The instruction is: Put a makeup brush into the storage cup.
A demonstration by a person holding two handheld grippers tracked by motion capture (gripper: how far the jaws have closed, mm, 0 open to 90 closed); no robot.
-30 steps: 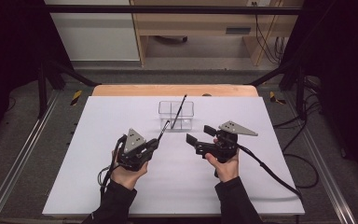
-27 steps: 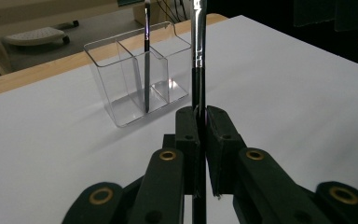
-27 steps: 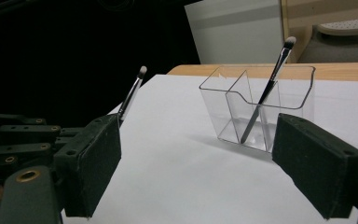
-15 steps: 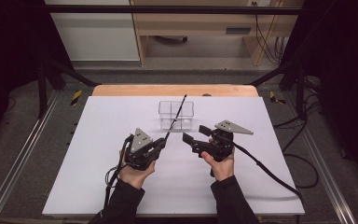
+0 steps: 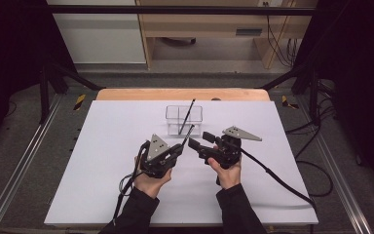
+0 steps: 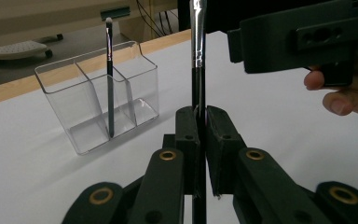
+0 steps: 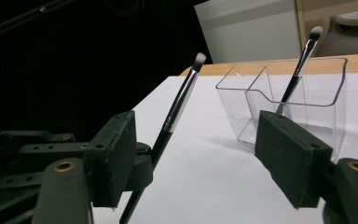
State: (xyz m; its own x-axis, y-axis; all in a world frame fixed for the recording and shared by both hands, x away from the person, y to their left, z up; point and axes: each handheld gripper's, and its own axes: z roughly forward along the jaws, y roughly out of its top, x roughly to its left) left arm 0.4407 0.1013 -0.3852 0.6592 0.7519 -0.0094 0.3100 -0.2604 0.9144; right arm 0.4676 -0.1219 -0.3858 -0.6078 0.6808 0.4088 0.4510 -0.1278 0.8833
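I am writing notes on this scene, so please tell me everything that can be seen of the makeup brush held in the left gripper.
The makeup brush is thin, with a black handle, a shiny silver ferrule and a small pale bristle tip. The left gripper has its jaws shut on the handle, so the brush stands up from them, tip uppermost, tilted toward the clear organizer. It hangs above the white table, touching nothing else. The right gripper waits open beside it.

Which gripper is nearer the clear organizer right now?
Right, narrowly. The right gripper sits open just in front of the clear organizer; the left gripper, clamping a brush, is slightly farther back.
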